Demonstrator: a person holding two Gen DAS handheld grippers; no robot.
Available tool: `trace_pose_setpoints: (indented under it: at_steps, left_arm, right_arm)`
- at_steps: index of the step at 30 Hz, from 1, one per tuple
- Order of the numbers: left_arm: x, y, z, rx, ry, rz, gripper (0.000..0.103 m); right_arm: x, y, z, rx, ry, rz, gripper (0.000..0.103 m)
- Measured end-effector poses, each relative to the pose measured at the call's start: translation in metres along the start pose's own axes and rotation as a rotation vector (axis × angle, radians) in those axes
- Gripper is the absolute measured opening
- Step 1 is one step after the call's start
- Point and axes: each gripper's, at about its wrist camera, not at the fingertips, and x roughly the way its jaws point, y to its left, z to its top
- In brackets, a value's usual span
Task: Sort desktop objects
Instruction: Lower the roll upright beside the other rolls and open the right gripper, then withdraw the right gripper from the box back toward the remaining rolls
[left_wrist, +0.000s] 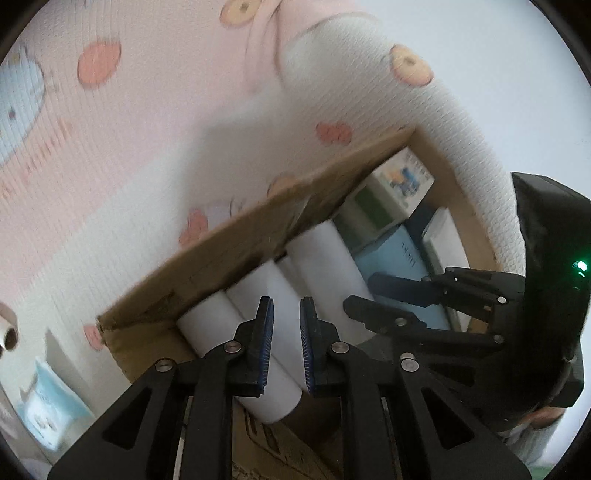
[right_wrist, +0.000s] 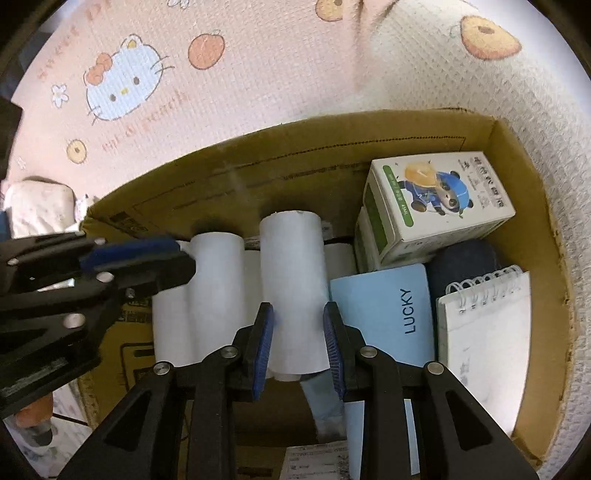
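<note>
Cardboard box (right_wrist: 517, 155) sits on a pink cartoon-print cloth (right_wrist: 229, 110); far and right walls stand clear above the contents, cloth bunched up against the right wall. Free floor only at the box's near-left corner, under the left tongs (left_wrist: 287, 343).

Box contents, left to right in the right wrist view: white rolls (right_wrist: 218, 280) lying side by side along the left half, one tall roll (right_wrist: 291, 280) on top of them; light blue "LUCKY" book (right_wrist: 388, 314) flat, touching the rolls' right side; white-green carton (right_wrist: 436, 206) with a cartoon bear at the far right; dark blue thing (right_wrist: 465, 262) below the carton, partly hidden; spiral notepad (right_wrist: 487, 328) against the right wall.

Left tongs: pads slightly apart, straddling a roll (left_wrist: 273, 354), gap visible on both sides, not pressing. That roll is plain white, smooth, lying lengthwise, near end over the box floor.

Right tongs (right_wrist: 298, 347): pads straddle the tall roll's near end, both at or touching its sides; looks clamped on it.

Outside the box at left: a pale blue packet (left_wrist: 51, 410) on the cloth.
</note>
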Motion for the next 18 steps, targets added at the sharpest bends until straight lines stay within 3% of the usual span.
trace_pose_setpoints:
  at_steps: [2,7,12,18]
  left_arm:
    - [0.000,0.000,0.000,0.004,-0.006,0.010,0.015]
    - [0.004,-0.007,-0.004,0.036,-0.009,0.041,0.015]
    - [0.000,-0.005,-0.003,0.038,-0.051,0.004,0.015]
    - [-0.028,-0.012,-0.012,0.091,-0.213,-0.028,0.011]
  right_arm:
    - [0.000,0.004,-0.003,-0.013,0.002,0.039,0.024]
    - [-0.001,0.016,-0.006,-0.052,0.004,0.009,0.024]
    - [-0.005,0.016,-0.010,-0.022,0.000,0.022,0.024]
    - [-0.036,0.042,-0.023,-0.064,-0.068,-0.048,0.024]
